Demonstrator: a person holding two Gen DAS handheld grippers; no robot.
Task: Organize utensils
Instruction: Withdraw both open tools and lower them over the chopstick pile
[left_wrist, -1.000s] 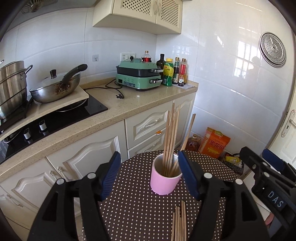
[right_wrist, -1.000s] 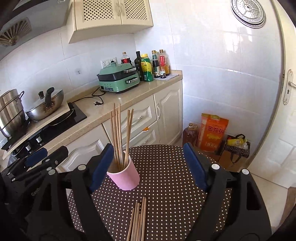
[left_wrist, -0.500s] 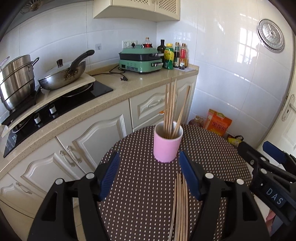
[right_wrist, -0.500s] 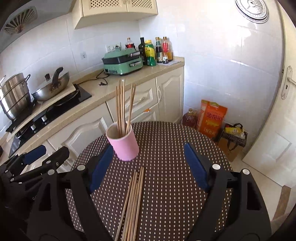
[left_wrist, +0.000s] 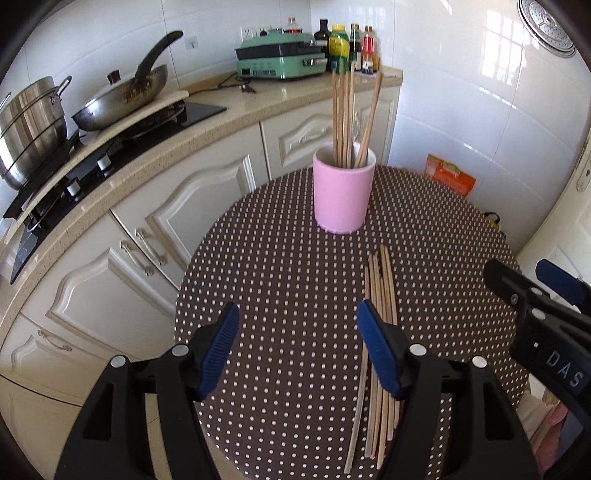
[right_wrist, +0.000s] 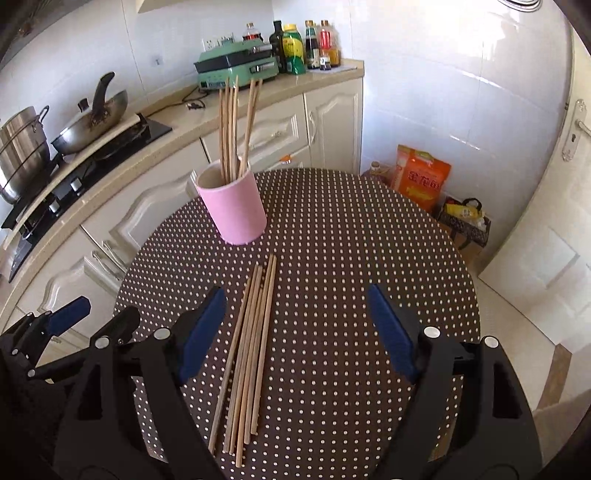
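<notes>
Both grippers, left (left_wrist: 297, 334) & right (right_wrist: 295, 319), agape, empty (over loose chopsticks (right_wrist: 249, 347)); pink cup (right_wrist: 236, 210) beyond.

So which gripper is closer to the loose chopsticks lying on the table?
Left, though it's close. The left gripper has its right finger over the loose chopsticks; the right gripper has them just inside its left finger.

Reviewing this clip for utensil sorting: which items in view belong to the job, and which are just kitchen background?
Part of the job:
- loose chopsticks lying on the dotted table
- pink cup, upright, with chopsticks already standing in it
- left gripper and right gripper, both open and empty

Background:
- wok
- steel pot
- green cooker
- sauce bottles
- orange bag
</notes>
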